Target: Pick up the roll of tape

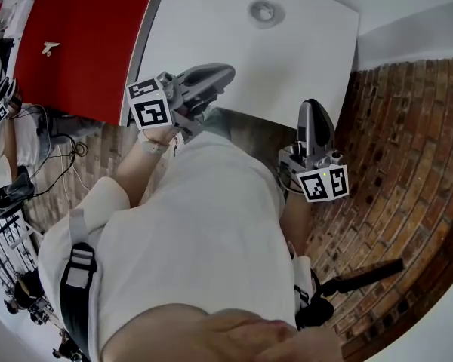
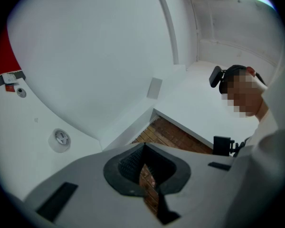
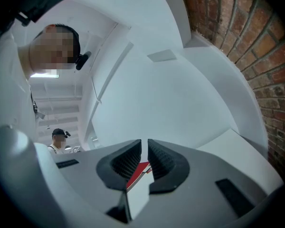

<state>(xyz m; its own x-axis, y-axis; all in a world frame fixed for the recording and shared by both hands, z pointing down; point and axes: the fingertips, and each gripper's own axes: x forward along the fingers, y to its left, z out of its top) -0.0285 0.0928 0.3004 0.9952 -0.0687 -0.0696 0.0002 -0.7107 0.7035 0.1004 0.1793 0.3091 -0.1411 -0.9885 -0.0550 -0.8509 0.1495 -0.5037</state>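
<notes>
The roll of tape [image 1: 266, 11], pale and translucent, lies flat on the white table [image 1: 309, 59] near its far edge. It also shows in the left gripper view as a small ring, the tape roll [image 2: 60, 140], to the left of the jaws. My left gripper [image 1: 228, 72] hovers over the table's near edge, well short of the roll, shut with nothing in it; in its own view the left gripper [image 2: 143, 147] has its tips touching. My right gripper [image 1: 312, 105] is over the brick floor beside the table's near right edge; the right gripper [image 3: 144, 144] shows only a thin slit, empty.
A red surface [image 1: 83, 44] adjoins the table on the left. Brick floor [image 1: 408, 164] runs to the right, with a black device [image 1: 362, 277] lying on it. A white wall [image 2: 95, 56] rises behind the table. Other people stand in the distance.
</notes>
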